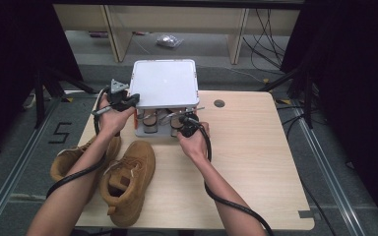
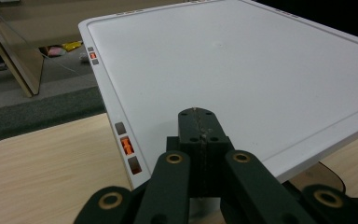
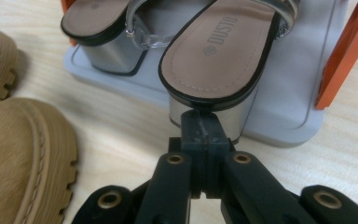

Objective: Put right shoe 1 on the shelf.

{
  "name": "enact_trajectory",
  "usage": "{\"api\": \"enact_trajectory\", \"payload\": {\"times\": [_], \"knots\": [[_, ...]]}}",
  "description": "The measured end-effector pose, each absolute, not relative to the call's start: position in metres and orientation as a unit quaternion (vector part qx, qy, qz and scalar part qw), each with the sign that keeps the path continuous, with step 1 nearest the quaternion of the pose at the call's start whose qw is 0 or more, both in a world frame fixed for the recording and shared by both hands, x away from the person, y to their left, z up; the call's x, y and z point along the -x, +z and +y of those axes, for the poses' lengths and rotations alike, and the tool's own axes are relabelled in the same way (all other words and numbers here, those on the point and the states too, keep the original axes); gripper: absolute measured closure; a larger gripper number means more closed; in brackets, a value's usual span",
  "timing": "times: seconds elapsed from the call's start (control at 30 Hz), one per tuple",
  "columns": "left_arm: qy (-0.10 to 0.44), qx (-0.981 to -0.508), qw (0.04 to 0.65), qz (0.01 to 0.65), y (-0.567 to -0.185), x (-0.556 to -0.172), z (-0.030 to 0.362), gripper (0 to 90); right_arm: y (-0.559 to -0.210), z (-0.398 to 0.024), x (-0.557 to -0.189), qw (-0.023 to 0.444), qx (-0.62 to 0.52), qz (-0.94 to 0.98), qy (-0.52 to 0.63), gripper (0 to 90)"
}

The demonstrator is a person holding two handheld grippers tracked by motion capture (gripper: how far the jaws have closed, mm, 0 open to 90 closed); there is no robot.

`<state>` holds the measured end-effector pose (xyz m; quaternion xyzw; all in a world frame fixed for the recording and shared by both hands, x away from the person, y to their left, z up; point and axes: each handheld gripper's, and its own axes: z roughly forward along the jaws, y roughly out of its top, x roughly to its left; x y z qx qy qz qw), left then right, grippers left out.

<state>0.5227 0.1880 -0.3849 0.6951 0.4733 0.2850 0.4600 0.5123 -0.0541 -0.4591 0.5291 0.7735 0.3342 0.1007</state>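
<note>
sandal [image 3: 216,51]: tan insole | black rim | silver block heel

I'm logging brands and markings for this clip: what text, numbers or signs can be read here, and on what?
"DUSTO": stamped on the insole of the nearer sandal, right gripper view.
"5": black mark on the floor left of the table, high view.
Small orange and grey marks on the rim of the white rack top, left gripper view: no legible text.

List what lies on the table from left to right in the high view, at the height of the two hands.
Left hand-held gripper → white two-level shoe rack with orange posts → right hand-held gripper → dark round cable hole in the pale wooden tabletop.
</note>
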Motion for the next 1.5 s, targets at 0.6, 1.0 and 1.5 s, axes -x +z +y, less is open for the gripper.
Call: {"api": "enact_trajectory", "payload": {"times": [0.6,1.0,1.5], "knots": [[0.283,-0.695,0.461,0.474,-0.385,-0.523,0.188,89.9,-0.469,-0.053,-0.521,0.129,-0.538,0.756,0.351,89.9],[0.283,-0.695,0.461,0.474,-0.385,-0.523,0.188,89.9,-0.476,-0.052,-0.525,0.148,-0.535,0.754,0.353,89.0],[0.285,-0.697,0.461,0.470,-0.384,-0.523,0.188,89.8,-0.464,-0.062,-0.522,0.119,-0.513,0.767,0.366,74.3]]}}
